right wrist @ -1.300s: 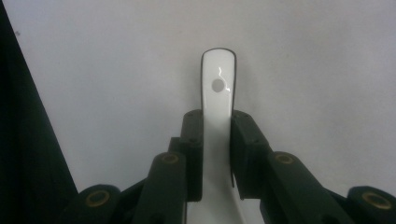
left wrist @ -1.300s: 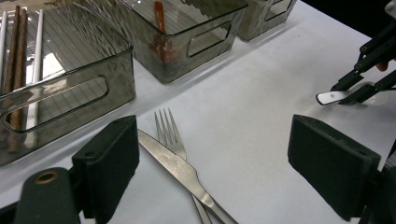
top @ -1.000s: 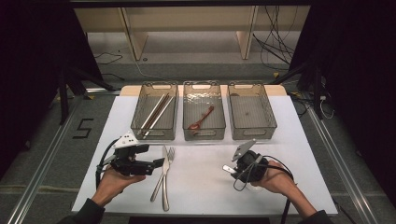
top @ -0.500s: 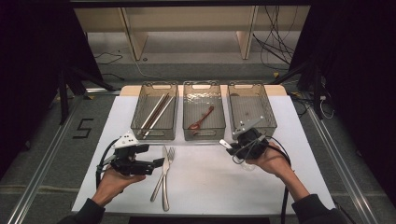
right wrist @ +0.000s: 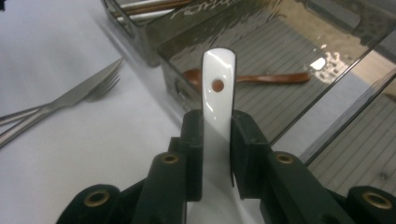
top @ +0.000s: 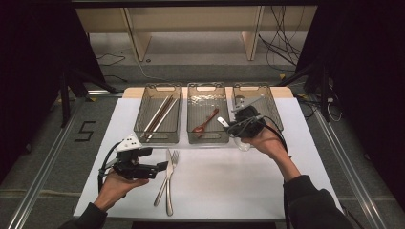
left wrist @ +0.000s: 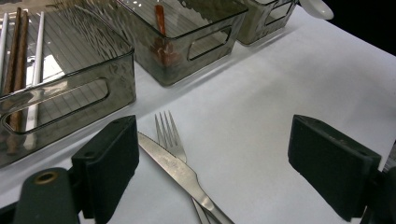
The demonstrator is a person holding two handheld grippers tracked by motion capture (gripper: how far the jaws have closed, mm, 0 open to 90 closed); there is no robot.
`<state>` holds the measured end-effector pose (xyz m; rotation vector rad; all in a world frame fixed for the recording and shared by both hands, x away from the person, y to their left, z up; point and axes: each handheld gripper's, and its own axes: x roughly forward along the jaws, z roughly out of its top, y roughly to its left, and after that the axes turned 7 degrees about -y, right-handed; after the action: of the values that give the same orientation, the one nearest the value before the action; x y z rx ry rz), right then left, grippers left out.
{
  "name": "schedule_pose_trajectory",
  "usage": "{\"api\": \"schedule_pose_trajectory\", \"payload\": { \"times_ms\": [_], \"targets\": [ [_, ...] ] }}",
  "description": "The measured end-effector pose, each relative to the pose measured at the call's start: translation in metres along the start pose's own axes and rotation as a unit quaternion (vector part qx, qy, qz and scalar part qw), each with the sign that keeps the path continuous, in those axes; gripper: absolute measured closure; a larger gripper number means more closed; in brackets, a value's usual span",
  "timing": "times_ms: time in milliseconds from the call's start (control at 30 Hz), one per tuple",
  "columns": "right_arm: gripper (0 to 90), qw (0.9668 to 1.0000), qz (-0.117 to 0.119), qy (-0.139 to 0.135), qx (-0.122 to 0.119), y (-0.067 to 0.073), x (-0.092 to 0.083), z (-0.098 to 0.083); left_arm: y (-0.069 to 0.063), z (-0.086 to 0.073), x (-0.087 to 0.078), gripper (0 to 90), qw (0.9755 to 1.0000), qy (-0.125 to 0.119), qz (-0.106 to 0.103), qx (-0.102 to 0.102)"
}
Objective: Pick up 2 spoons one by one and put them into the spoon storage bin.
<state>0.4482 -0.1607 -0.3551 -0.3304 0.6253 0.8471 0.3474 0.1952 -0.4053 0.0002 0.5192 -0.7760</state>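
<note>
My right gripper point(top: 231, 126) is shut on the handle of a white ceramic spoon point(right wrist: 217, 98), held in the air over the near right corner of the middle bin point(top: 206, 86). The spoon's handle, with a small hole, points toward that bin, where a brown wooden spoon point(top: 205, 122) lies. The white spoon's bowl point(left wrist: 317, 7) hangs below the hand. At the left, my left gripper point(top: 162, 167) rests low over the white table, open, jaws wide point(left wrist: 215, 158). A steel knife point(top: 169, 191) and fork point(top: 173, 160) lie crossed just beyond its tips.
Three smoky clear bins stand in a row at the far side. The left bin point(top: 165, 86) holds several chopsticks point(top: 160, 114). The right bin point(top: 274, 107) sits behind my right hand. The white table sheet point(top: 229, 191) stretches between the two hands.
My right gripper has risen from the near right of the table and moved away toward the bins, carrying the white spoon. The left gripper, knife and fork have stayed put.
</note>
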Motion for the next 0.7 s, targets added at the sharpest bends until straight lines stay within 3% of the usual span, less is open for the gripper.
{"api": "schedule_pose_trajectory", "payload": {
  "times_ms": [400, 700],
  "targets": [
    [76.8, 0.9995, -0.02, -0.019, 0.016, -0.01, 0.023, 0.031, 0.0, 0.0, 0.0, 15.9, 1.0, -0.001, 0.0, 0.0],
    [76.8, 0.9985, -0.035, -0.02, 0.038, -0.021, 0.039, 0.041, 0.0, 0.0, 0.0, 15.9, 1.0, -0.001, -0.001, 0.002]
  ]
}}
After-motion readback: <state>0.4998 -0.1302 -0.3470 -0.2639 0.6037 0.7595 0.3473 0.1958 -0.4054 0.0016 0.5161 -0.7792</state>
